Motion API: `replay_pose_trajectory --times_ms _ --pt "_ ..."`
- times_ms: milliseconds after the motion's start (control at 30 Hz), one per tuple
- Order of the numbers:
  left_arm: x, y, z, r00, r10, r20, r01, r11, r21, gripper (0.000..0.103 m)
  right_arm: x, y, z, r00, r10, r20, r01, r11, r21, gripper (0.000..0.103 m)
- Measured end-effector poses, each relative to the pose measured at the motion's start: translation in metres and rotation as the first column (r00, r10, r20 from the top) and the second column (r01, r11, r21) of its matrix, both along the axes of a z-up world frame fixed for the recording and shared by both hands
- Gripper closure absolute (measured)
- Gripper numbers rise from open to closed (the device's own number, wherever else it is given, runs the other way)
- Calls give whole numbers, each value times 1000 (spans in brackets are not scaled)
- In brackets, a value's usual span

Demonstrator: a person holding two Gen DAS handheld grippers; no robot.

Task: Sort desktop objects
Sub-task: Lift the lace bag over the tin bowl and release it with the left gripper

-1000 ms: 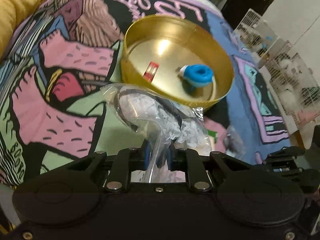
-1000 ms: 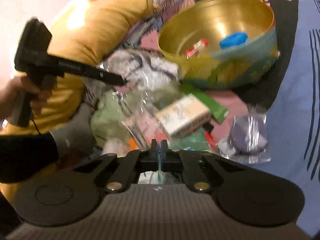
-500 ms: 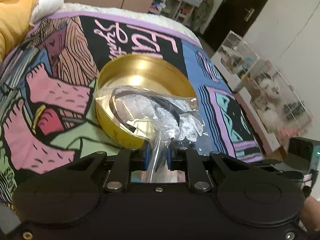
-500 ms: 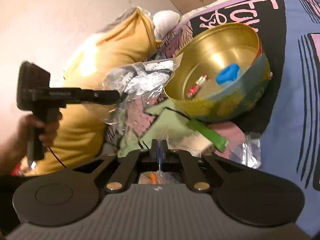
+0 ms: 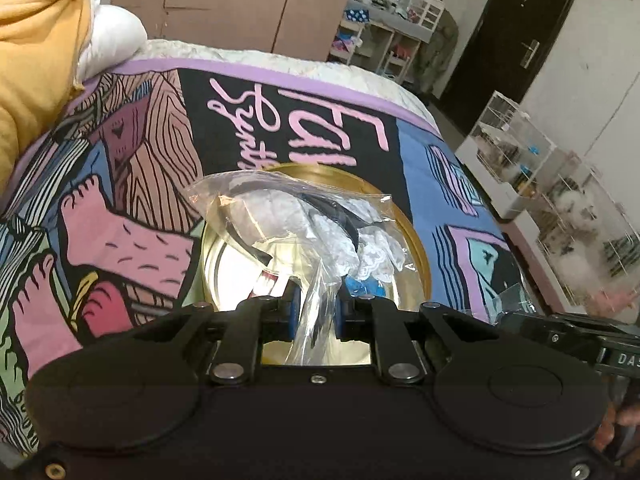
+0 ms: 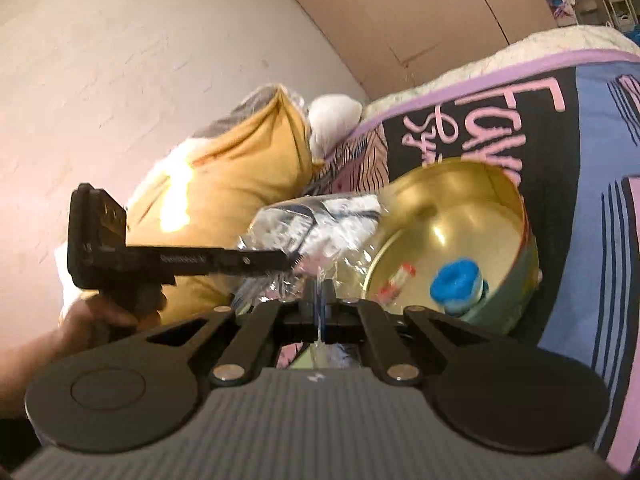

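Plastic bag (image 5: 296, 216) with white cloth hangs over the gold tin (image 5: 416, 248) on the bed, pinched by the left claw (image 5: 314, 312). Right claw (image 6: 320, 292) is closed on thin clear film. Next, I think, left lowers and releases into the tin.

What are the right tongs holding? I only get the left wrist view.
Observer: The right tongs are shut on a thin clear plastic film; what it belongs to is hidden.
Operator: What's under my clear bag?
Observer: In the gold tin lie a blue roll and a small red-and-white item, apart from each other.
Operator: Is the bag over the tin?
Observer: In the right wrist view only its far end overlaps the rim; the left tongs show beside the tin.
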State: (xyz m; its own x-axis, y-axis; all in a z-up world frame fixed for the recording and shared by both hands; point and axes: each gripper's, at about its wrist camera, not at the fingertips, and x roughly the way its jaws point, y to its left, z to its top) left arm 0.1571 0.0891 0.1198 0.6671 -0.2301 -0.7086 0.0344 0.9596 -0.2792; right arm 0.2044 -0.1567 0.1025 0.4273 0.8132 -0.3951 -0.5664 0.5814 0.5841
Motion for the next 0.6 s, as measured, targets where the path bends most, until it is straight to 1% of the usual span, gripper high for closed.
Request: replay_pose_trajectory --times_ms 100,200,333,400,500,533,600 --pt "10 -4 0 1000 17 14 -17 1000 19 88 9 5 8 1000 -20 22 20 1000 -24 101" --pt "19 -8 -4 1000 26 8 -26 999 22 88 18 11 15 998 -36 45 38 998 -55 101" --pt "28 -12 -13 999 39 3 -39 999 38 88 36 21 18 996 -72 52 76 993 -91 101" --pt "35 -13 -19 998 55 -3 -55 998 41 88 43 28 20 993 -88 74 97 987 -125 101" --pt "44 -17 -29 998 65 -11 -64 996 63 88 56 36 24 990 -115 80 126 980 -152 101" --pt "47 -18 -33 998 63 -17 -62 996 61 87 59 39 25 989 -121 86 134 977 -163 101" --pt "55 -19 -43 996 74 -52 -72 997 35 83 65 47 27 988 -121 95 138 971 -194 101"
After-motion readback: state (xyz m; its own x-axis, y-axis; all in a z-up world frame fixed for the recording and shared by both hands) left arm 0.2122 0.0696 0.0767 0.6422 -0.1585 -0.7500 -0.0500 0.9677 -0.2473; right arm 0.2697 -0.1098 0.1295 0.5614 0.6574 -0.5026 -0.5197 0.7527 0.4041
